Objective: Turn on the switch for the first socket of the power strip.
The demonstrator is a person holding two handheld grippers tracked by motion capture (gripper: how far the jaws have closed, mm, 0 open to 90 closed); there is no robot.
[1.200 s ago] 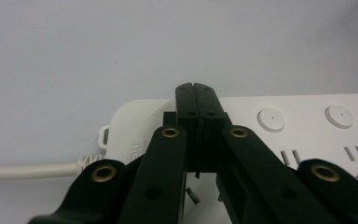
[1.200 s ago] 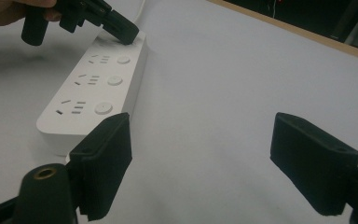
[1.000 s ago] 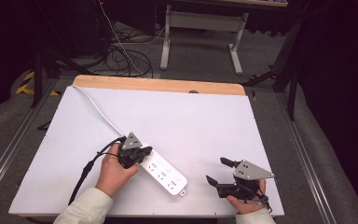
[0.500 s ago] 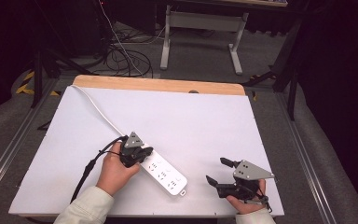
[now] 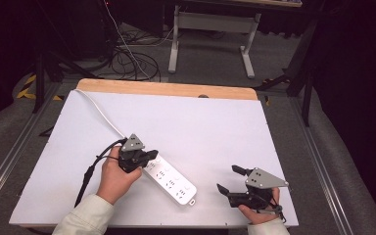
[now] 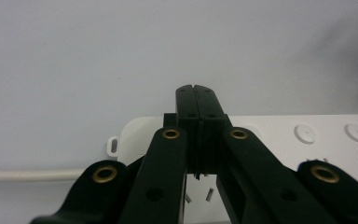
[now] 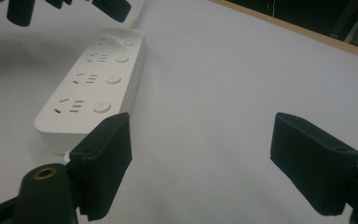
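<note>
Since earlier: left gripper [image 5: 149, 156] has crept slightly right along the power strip [image 5: 170, 179]; right gripper [image 5: 231, 180] has stayed put.
Power strip: lies flat on the white surface [image 5: 200, 127], near centre, cord [image 5: 100, 111] trailing to the far left.
Left jaws: pressed fully together, nothing between them, tips just over the strip's cord end; contact unclear.
Right jaws: spread wide, empty, well apart from the strip.
Risk: closed tips pushing sideways could skid the unheld strip, judging by its free far end.
</note>
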